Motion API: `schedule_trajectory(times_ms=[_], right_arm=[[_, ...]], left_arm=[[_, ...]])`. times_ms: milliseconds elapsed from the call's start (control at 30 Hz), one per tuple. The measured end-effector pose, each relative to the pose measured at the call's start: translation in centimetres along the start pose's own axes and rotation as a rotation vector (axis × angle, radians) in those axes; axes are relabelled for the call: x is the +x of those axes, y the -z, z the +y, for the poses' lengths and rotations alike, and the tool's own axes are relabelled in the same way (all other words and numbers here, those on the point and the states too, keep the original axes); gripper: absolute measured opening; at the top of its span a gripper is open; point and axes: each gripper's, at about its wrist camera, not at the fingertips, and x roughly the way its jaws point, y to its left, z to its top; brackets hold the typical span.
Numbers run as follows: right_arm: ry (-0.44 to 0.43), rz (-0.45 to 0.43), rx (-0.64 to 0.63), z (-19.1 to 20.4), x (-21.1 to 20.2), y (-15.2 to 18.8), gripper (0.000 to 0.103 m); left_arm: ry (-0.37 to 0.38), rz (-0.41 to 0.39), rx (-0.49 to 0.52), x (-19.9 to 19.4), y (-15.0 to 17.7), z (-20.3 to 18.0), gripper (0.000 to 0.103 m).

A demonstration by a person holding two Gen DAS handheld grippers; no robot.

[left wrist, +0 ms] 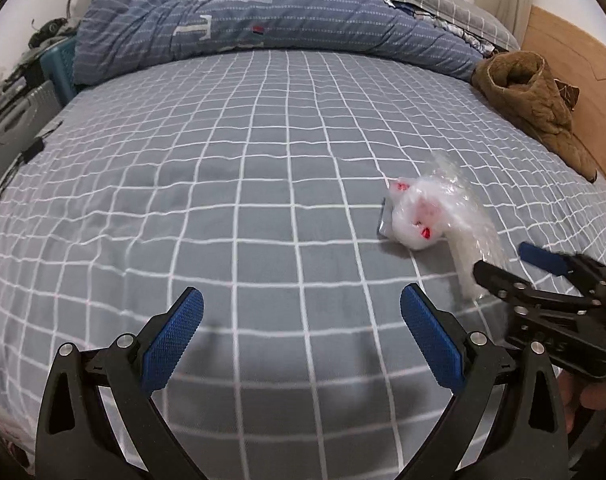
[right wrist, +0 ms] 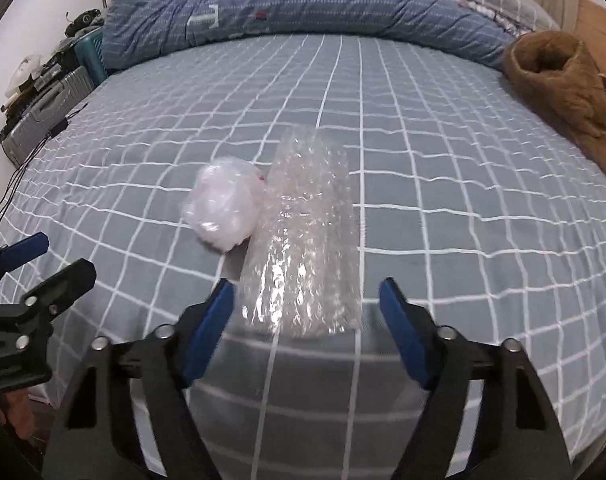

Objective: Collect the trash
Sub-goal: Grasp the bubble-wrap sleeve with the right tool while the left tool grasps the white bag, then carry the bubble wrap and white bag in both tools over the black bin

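Observation:
A roll of clear bubble wrap lies on the grey checked bed sheet, and a crumpled white plastic bag touches its left side. My right gripper is open, its blue pads on either side of the roll's near end with a gap on both sides. In the left wrist view the bag shows red print, with a small grey flat piece at its left edge, and the bubble wrap runs toward the right gripper. My left gripper is open over bare sheet, left of the trash.
A bunched blue quilt lies across the far end of the bed. A brown fleece coat lies at the right edge by a wooden panel. A grey suitcase and clutter stand beside the bed on the left.

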Motion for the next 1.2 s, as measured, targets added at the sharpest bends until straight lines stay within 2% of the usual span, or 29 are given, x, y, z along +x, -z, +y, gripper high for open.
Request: schedule_trajectory(times_ms=[33,100,200,533,733,833,1067,1200], right_arm=[[-0.008,0.008,0.0,-0.1,0.5,-0.1,0.057],[-0.02,0.004,-0.024,-0.1,0.9,0.1,0.032],[-0.011,-0.021,-0.038,-0.3,0.4,0.3,0.02],[0.073,-0.07,-0.04,-3.1,-1.9,0.3,0.019],[0.088,-0.049,-0.014,-5.2,-1.4,0.7,0.019],[0.09,-0.05,-0.008,-5.9,-1.5,0.9,0.019],[0.089,-0.057,0.002,-5.8,-1.8,1.2,0.019],[0.093,-0.057,0.0,-5.6,-2.0,1.3,0.019]], left_arm=[[0.009,0.001,0.006,0.4,-0.2,-0.2,0.097],[0.03,0.001,0.021,1.2,-0.6,-0.8,0.097],[0.045,-0.002,0.034,2.3,-1.1,-2.0,0.097],[0.083,-0.02,0.108,6.0,-2.8,-6.6,0.095],[0.088,0.002,0.131,8.0,-3.7,-7.9,0.085],[0.086,-0.002,0.129,8.1,-3.9,-8.2,0.084],[0.095,0.009,0.171,8.4,-4.1,-9.3,0.056],[0.075,0.017,0.167,8.8,-4.2,-9.5,0.046]])
